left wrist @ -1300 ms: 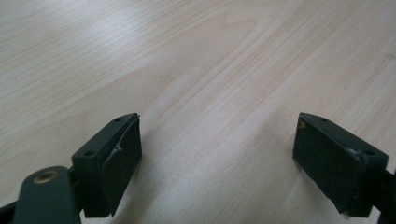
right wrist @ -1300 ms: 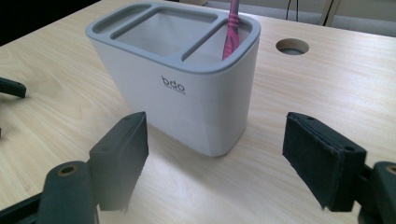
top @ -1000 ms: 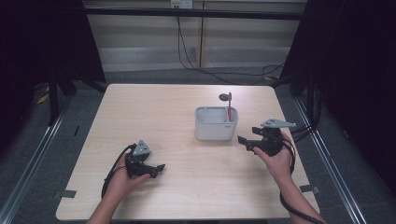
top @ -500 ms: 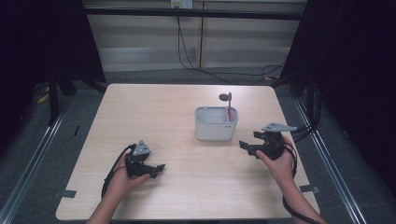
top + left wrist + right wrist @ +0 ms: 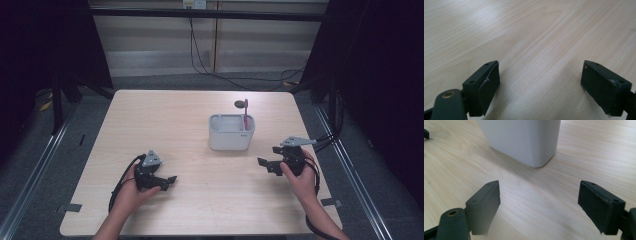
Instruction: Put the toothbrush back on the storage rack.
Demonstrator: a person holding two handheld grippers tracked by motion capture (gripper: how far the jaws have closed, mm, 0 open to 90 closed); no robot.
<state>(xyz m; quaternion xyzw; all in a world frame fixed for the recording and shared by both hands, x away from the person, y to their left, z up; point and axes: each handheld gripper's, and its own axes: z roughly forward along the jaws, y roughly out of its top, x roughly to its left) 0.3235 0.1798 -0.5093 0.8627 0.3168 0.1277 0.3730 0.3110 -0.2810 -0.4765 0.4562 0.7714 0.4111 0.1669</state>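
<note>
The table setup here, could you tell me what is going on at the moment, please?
A person sits at a wooden table with a gripper in each hand. The left gripper rests low near the front of the table, jaws open over bare wood. The right gripper is also open and empty, pointing toward a white container a little way off. A pink-handled utensil stands upright in the container's right end. Nothing is being held right now.

My left gripper (image 5: 167, 181) rests low on the table (image 5: 165, 120) — my right gripper (image 5: 266, 161) sits just beside the white container (image 5: 230, 136), a pink-handled tool (image 5: 245, 116) upright inside.
</note>
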